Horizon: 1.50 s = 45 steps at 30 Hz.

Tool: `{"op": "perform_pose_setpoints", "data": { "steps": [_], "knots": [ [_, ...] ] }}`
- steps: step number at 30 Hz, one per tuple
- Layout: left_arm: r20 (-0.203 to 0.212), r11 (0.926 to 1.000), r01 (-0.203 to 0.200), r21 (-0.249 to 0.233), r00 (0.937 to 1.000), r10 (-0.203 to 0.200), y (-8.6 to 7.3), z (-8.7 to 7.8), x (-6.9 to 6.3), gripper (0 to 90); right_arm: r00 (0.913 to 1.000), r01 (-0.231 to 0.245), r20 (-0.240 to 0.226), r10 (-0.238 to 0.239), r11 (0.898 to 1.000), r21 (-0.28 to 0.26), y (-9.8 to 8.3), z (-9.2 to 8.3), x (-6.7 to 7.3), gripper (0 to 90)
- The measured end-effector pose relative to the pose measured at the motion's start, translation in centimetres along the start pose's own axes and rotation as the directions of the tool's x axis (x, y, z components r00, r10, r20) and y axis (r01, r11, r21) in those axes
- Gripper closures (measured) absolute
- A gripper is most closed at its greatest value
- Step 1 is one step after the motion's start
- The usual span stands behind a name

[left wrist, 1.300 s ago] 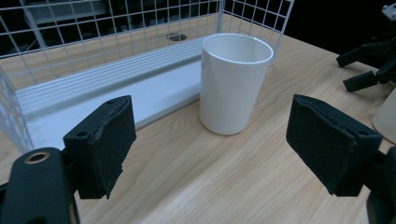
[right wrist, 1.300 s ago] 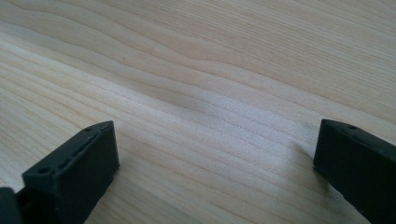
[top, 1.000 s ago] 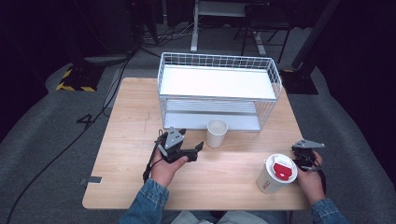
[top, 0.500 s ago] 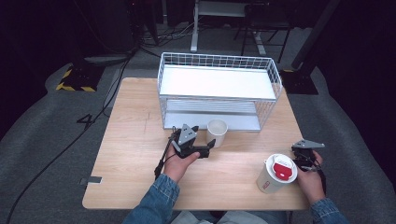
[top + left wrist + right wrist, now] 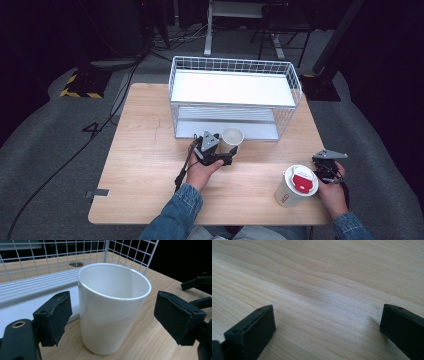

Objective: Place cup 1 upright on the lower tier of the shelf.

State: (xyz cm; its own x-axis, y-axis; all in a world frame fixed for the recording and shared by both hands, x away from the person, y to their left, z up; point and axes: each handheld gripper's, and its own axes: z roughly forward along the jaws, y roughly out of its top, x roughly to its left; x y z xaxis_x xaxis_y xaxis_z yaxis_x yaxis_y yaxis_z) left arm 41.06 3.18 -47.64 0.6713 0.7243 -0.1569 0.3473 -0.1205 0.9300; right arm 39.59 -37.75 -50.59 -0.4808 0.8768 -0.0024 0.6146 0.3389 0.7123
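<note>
- Right now the white cup (image 5: 113, 307) sits between the jaws of the left gripper (image 5: 216, 154), upright on the tabletop (image 5: 145, 150), mouth up, its long axis vertical.
- Those jaws have just been opening; they straddle the cup with a gap on each side, wider at the far pad than at the near one, so neither foam pad (image 5: 53, 315) presses the wall and nothing is held.
- Judging by that, the coming move turns on centring: the cup lies a little toward one pad, and closing as things stand could nudge it sideways before both pads bite.
- From the high view the cup (image 5: 232, 137) stands just in front of the wire rack (image 5: 235, 97), close to its lower shelf, and the left hand is much the nearer one; the right is well apart.
- Meanwhile the right gripper (image 5: 327, 167) rests near the tabletop's edge, just beside a paper cup with a red-patched lid (image 5: 295, 186); its jaws are wide apart over bare wood (image 5: 324, 290) with nothing between them.
- The white cup looks glossy and hard, likely ceramic or smooth plastic, slightly tapered toward the base with a rounded rim; such a slick wall may slip under soft pads.
- The rack is thin white wire in a grid with a ribbed white shelf; the tabletop is pale wood with clear grain.
</note>
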Motion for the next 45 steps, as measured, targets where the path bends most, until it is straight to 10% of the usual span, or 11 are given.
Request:
{"op": "perform_pose_setpoints", "data": {
  "steps": [21, 45],
  "knots": [
    [-0.072, 0.9952, -0.036, 0.091, 0.9965, 0.042, -0.8, 4.2, -0.7, 15.3, 1.0000, 0.000, 0.000, 0.000, 1.000, 0.000, 0.0, 0.0, 0.0, 0.0],
    [-0.080, 0.9933, -0.042, 0.108, 0.9955, 0.050, -0.6, 4.3, -0.9, 22.1, 1.0000, 0.000, 0.000, 0.000, 1.000, 0.000, 0.0, 0.0, 0.0, 0.0]
  ]
}}
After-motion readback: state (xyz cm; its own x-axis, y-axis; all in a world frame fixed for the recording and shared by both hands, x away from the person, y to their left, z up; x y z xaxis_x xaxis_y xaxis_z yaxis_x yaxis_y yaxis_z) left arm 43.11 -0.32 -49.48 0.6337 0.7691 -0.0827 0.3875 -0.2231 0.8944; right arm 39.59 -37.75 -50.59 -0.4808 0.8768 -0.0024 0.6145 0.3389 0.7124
